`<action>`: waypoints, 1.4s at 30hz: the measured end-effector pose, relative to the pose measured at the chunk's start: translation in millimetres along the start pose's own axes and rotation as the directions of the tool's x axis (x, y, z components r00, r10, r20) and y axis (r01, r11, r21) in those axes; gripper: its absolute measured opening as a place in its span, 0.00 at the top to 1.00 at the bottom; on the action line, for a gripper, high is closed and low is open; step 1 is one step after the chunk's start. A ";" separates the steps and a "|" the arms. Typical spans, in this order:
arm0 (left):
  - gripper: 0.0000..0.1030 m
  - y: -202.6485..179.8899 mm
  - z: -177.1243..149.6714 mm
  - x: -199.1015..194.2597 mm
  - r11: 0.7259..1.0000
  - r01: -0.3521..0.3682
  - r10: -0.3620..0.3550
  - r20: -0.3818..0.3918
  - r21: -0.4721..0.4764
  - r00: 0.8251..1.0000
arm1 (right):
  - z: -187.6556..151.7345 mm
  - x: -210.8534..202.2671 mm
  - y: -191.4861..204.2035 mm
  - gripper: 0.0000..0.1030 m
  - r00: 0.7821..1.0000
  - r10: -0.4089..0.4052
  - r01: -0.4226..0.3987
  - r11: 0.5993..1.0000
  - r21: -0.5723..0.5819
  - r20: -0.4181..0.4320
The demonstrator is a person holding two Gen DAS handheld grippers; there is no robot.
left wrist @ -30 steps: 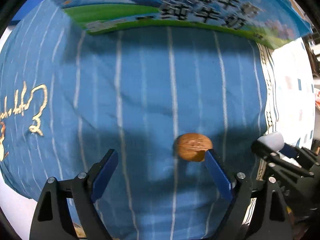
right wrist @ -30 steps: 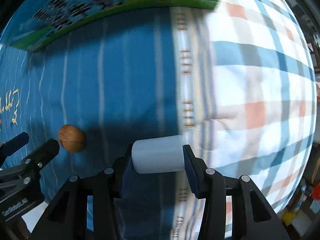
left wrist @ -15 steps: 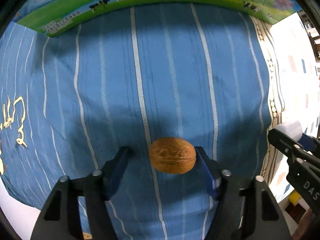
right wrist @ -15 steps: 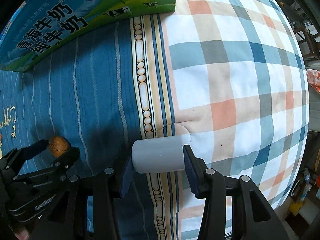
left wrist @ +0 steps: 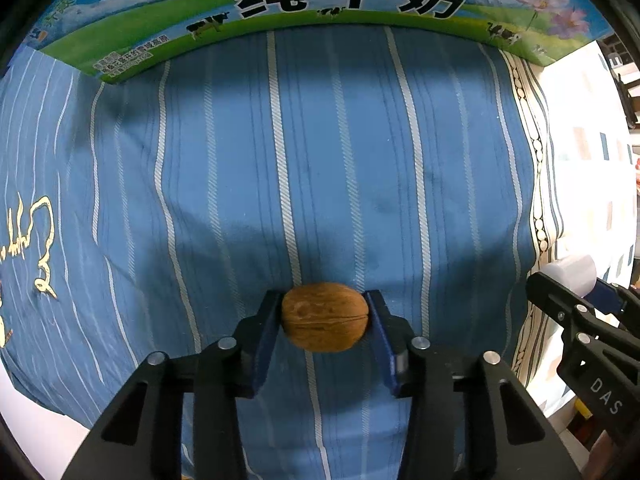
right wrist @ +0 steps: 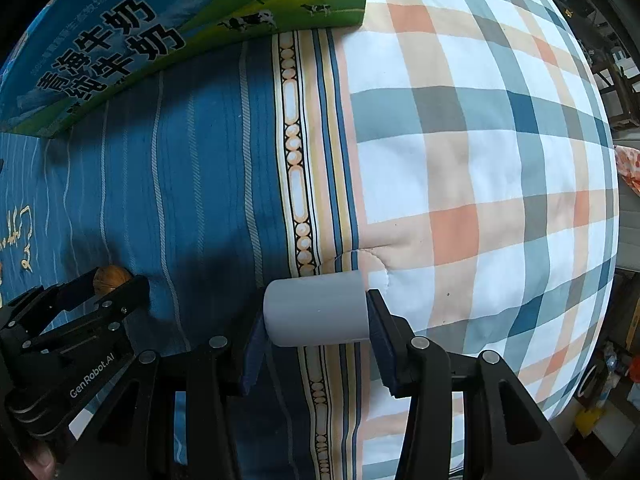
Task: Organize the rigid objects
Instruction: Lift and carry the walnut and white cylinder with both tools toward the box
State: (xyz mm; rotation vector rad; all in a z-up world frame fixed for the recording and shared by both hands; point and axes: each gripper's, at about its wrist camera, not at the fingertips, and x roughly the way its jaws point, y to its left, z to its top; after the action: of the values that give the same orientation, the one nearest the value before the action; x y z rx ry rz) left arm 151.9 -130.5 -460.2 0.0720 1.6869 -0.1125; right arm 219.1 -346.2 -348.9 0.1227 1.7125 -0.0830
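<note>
Brown and wrinkled, the walnut [left wrist: 325,317] is sitting squarely between the jaws of your left gripper [left wrist: 325,320], with both blue pads [left wrist: 383,344] pressing against its two ends, so you are gripping it just above the blue striped bedsheet [left wrist: 320,160]. Seen from the right wrist, the same walnut [right wrist: 111,279] is showing at the tip of the left gripper [right wrist: 108,284], low at the left edge of that view. Your right gripper [right wrist: 316,312] is clamping a pale grey cylinder [right wrist: 316,310] lying sideways across the jaws, one flat end against each pad, and it is hanging over the beaded border where the blue stripes are meeting the plaid quilt [right wrist: 480,160]. From the left wrist, that cylinder [left wrist: 572,272] is peeking out at the right edge, well apart from the walnut. Beyond both grippers, a green and blue milk carton box [left wrist: 340,0] is lying on the bed.
</note>
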 end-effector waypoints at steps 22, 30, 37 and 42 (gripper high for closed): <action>0.62 53.2 -2.5 -74.8 0.996 0.083 -0.080 0.097 -0.025 0.992 | 7.9 -53.4 30.5 0.53 0.996 0.038 -0.035 0.998 -0.045 0.083; 0.62 80.8 1.7 -166.1 0.989 0.145 -0.132 0.245 -0.032 0.960 | 15.7 -130.0 46.2 0.53 0.974 0.133 -0.115 0.988 -0.103 0.183; 0.62 85.7 33.2 -228.8 0.986 0.162 -0.141 0.338 -0.034 0.930 | 44.9 -196.0 56.5 0.53 0.937 0.210 -0.177 0.974 -0.140 0.278; 0.62 97.4 71.2 -243.0 0.989 0.142 -0.114 0.374 -0.047 0.921 | 81.5 -213.5 58.0 0.53 0.928 0.204 -0.171 0.977 -0.131 0.311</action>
State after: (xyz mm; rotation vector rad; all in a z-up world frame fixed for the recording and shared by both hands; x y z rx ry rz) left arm 262.0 -37.6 -230.4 -0.1107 1.3143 -0.1523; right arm 336.9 -306.2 -148.6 0.1868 1.3665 0.1215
